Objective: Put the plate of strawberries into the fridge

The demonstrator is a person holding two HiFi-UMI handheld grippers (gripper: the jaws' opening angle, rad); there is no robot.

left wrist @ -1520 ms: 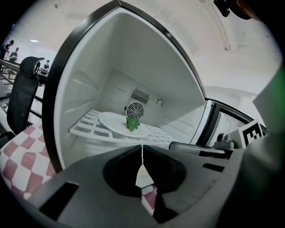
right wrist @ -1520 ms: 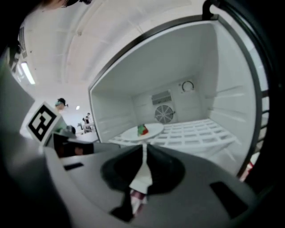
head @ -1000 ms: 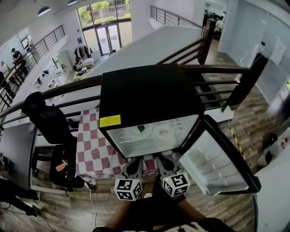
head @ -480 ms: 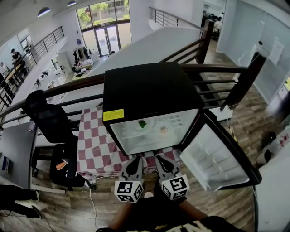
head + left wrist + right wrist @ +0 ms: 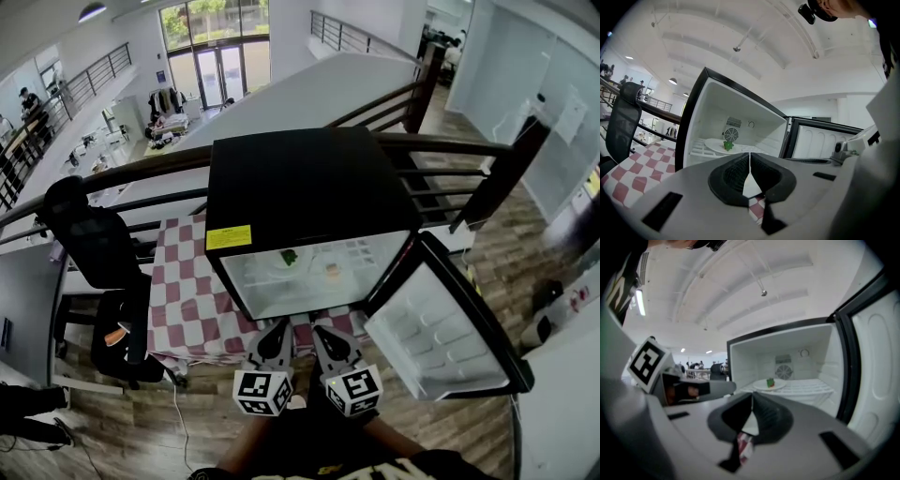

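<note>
Since the plate of strawberries [image 5: 717, 145] already sits inside the fridge [image 5: 309, 187], placement looks done; left hand-held gripper [image 5: 750, 159] and right hand-held gripper [image 5: 752, 401] both closed, empty; door [image 5: 441, 328] still open

Open-plan office building, mezzanine level: railing [image 5: 450, 145], office chair [image 5: 89, 246], glass entrance doors [image 5: 220, 73] below.

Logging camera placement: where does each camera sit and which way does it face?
Head view: on the person's head, steeply down at the open fridge; left gripper, right gripper and forearms show below.
Left gripper view: on the left gripper, looking along its shut jaws into the fridge.
Right gripper view: on the right gripper, likewise; the left gripper shows at left.
Shared: both gripper views show the plate inside.
</note>
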